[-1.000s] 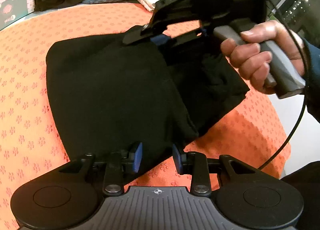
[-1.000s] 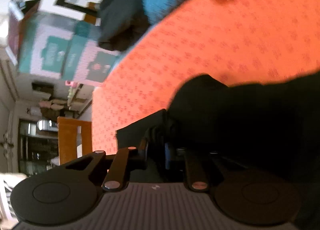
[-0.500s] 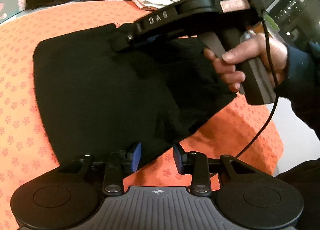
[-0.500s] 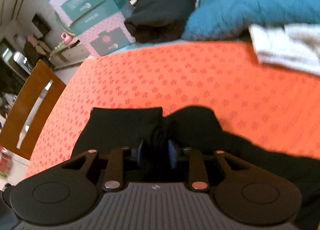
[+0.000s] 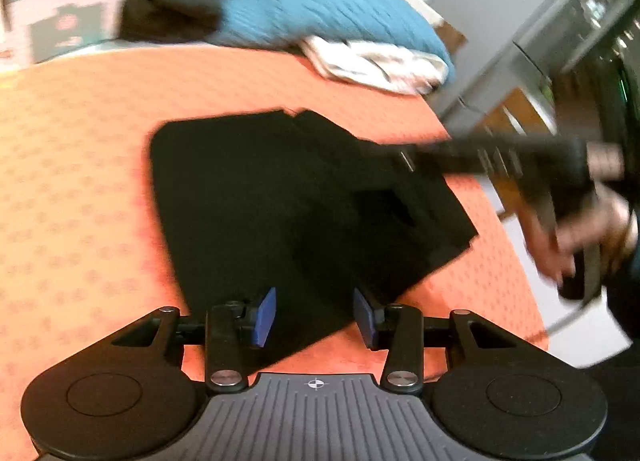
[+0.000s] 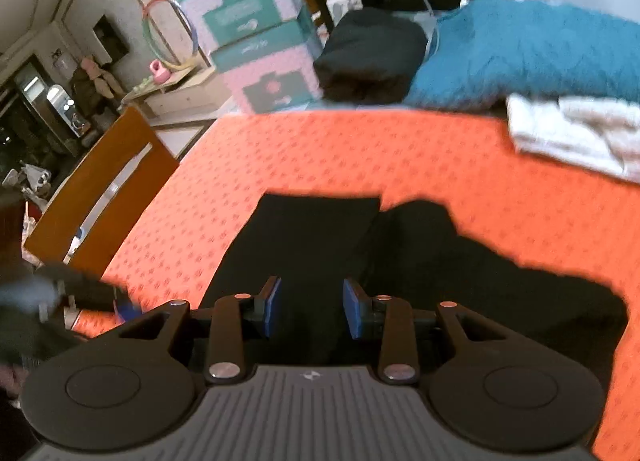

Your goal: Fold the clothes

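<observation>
Two grippers up over the cloth [image 5: 280, 201], both letting go. Left gripper [image 5: 315, 315]: pads apart and opening, nothing pinched. Right gripper [image 6: 308, 311]: same, opening, black cloth under it but not squeezed. Cloth flat and folded on the orange mat [image 5: 80, 181], a loose flap at the near right corner. Might go wrong: a pad catching that flap on the way up and pulling the fold open. Blue blanket [image 6: 540, 49] and white towel [image 6: 580, 133] well apart.

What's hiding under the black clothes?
The black garment lies flat on the orange patterned cloth, which shows all around it. Anything beneath its folded layers is covered.
</observation>
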`<control>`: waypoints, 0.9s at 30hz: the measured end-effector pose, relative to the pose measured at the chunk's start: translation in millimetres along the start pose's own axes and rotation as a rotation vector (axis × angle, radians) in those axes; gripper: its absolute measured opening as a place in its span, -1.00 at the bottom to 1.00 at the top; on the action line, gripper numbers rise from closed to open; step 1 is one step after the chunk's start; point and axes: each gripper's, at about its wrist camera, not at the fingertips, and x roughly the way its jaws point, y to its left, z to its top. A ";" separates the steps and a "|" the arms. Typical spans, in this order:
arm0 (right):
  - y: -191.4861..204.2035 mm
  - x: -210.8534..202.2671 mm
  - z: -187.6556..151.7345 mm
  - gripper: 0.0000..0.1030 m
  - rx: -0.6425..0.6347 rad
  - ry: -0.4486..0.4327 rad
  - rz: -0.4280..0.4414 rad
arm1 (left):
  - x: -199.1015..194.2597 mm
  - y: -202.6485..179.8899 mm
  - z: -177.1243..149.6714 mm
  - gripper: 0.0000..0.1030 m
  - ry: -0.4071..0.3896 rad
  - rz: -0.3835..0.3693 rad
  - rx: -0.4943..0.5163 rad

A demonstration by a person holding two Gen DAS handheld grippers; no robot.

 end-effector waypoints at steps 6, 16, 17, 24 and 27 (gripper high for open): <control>30.2 15.2 -37.7 -0.26 -0.045 0.060 -0.023 | -9.7 43.9 5.2 -0.11 -0.015 0.103 -0.041; 47.0 32.4 -68.1 -0.30 -0.080 0.087 -0.170 | 20.9 91.8 47.6 -0.11 -0.006 0.090 -0.104; 49.1 30.9 -66.1 -0.29 -0.071 0.090 -0.177 | 25.9 95.1 52.1 -0.11 -0.005 0.078 -0.119; 92.3 25.5 -52.5 -0.23 -0.065 0.066 -0.157 | 53.1 117.3 76.3 -0.11 0.009 0.011 -0.226; 115.3 37.1 -51.0 -0.09 -0.109 0.079 -0.166 | 60.6 127.8 82.1 -0.11 0.006 -0.029 -0.298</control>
